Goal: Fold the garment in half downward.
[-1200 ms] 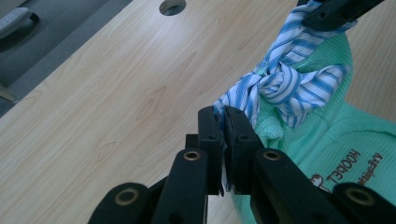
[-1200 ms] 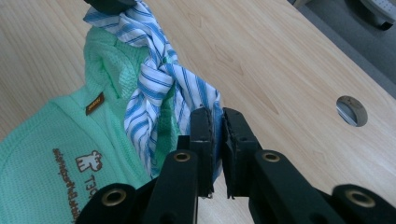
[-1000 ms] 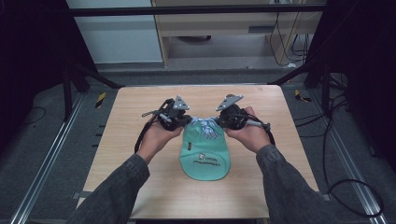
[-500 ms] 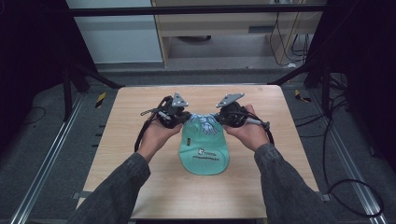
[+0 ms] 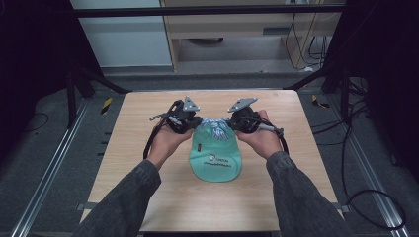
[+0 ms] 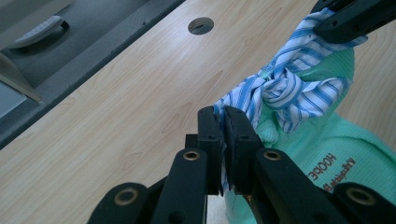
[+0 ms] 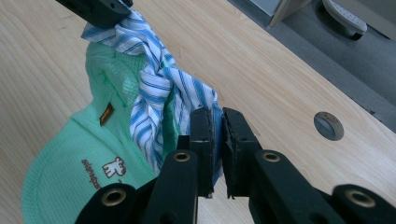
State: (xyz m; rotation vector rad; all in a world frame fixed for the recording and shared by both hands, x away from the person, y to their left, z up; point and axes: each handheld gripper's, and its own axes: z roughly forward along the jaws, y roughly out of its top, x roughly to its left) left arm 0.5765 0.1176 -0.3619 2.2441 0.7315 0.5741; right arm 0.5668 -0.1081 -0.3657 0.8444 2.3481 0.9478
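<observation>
Cap [image 5: 216, 153] drawn nearer, hands [image 5: 168, 140] level

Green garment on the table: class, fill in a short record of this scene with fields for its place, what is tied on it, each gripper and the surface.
garment: green garment, lying on the table, printed logo up
tie: blue-striped cloth, knotted in the middle
left gripper: shut on one end of the cloth
right gripper: shut on the other end
surface: wooden table with a round hole

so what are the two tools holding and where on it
Each holds the blue-striped cloth knotted over the green garment: the left tool pinches one end, the right tool the other.
</observation>
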